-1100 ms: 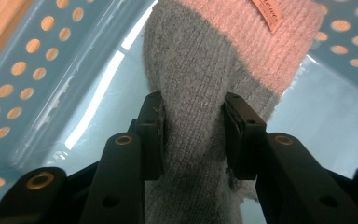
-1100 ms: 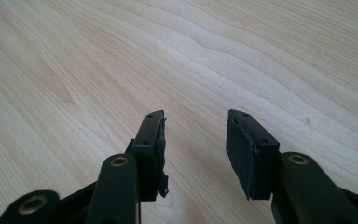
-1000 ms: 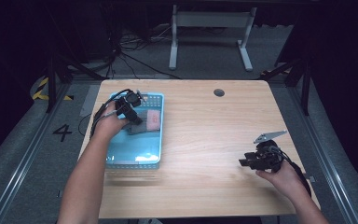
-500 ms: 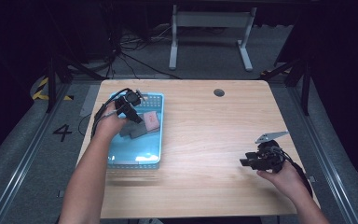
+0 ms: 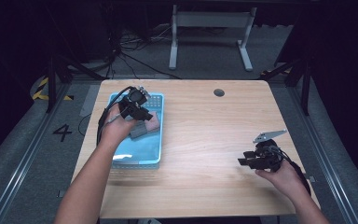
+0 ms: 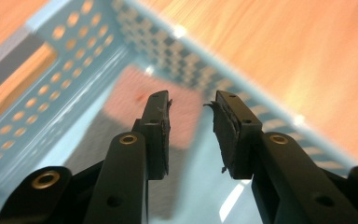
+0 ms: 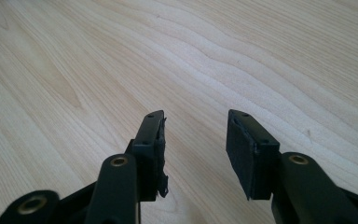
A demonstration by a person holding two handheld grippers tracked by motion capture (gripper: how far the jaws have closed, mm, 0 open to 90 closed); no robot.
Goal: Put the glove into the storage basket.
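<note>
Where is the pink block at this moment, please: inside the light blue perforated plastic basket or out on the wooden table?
Inside. The pink block lies on the floor of the light blue perforated plastic basket, below the left gripper.

A: The table [image 5: 205, 135] looks like pale wood, smooth and matt, grain showing. The basket [image 6: 70, 37]?

B: Light blue plastic, perforated walls, its floor shiny enough to catch the light.

A: And the two blocks in it?

B: The pink block [image 6: 186, 116] and the grey block [image 5: 137, 129] both look matt; blurred, perhaps sponge.

A: The left gripper [image 6: 192, 109]?

B: Black matt plastic, brass-coloured rivets, worn rubbery pads [image 6: 223, 126].
</note>
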